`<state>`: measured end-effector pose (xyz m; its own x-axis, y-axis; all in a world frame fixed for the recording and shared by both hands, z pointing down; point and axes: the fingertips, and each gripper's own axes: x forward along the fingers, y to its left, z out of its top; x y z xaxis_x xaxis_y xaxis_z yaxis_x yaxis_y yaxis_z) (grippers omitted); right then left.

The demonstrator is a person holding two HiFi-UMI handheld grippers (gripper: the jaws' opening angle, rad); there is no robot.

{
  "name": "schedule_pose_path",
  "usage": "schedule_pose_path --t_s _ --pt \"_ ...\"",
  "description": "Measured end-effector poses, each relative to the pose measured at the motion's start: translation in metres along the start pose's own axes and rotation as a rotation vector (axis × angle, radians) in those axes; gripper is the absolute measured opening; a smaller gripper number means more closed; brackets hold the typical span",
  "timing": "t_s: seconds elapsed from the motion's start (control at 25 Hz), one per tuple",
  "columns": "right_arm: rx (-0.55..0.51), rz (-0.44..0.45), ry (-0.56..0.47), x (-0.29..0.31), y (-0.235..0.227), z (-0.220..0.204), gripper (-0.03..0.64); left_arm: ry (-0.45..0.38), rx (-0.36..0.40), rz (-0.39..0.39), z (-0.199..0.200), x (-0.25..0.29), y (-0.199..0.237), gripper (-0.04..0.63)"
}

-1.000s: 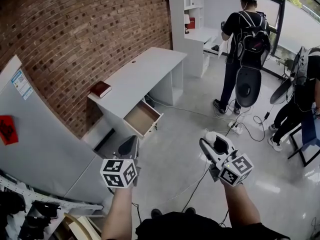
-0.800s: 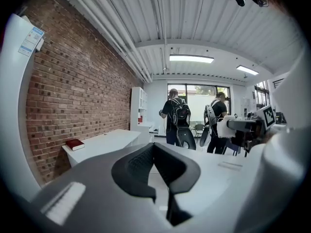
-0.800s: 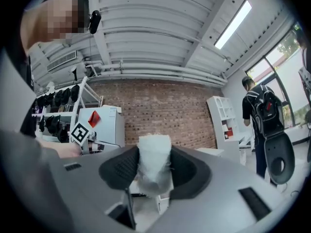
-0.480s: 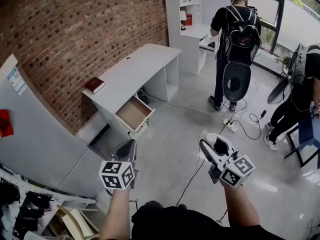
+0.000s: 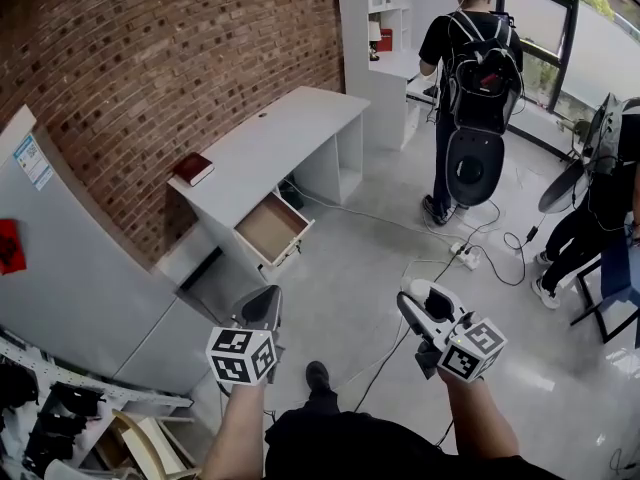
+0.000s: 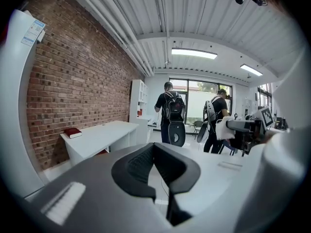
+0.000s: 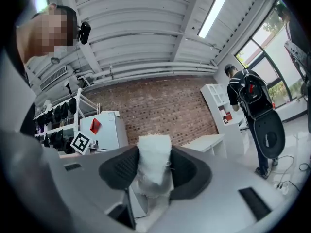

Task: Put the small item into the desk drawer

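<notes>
Head view: drawer (image 5: 270, 230) juts open over floor (image 5: 372, 260).

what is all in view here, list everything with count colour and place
desk: one, white, along the brick wall
drawer: one, brown inside, pulled open at the desk's near end
book: one, dark red, on the desk
shelf unit: one, white, beyond the desk
power strip: one, white, on the floor
people: two, dark clothes, far right
small item: one, white, in the right claw
left claw: shut, empty
right claw: shut on the small item
</notes>
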<state>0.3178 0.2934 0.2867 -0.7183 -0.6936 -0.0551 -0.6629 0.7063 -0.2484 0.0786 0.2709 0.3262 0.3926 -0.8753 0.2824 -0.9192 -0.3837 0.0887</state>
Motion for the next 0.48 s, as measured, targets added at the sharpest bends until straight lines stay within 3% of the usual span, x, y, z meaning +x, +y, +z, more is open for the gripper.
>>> schedule_pose_path --t_s 0.48 --pt "0.026 -0.016 0.068 0.094 -0.03 -0.021 0.176 0.019 -0.077 -0.029 -0.002 0.061 0.083 0.012"
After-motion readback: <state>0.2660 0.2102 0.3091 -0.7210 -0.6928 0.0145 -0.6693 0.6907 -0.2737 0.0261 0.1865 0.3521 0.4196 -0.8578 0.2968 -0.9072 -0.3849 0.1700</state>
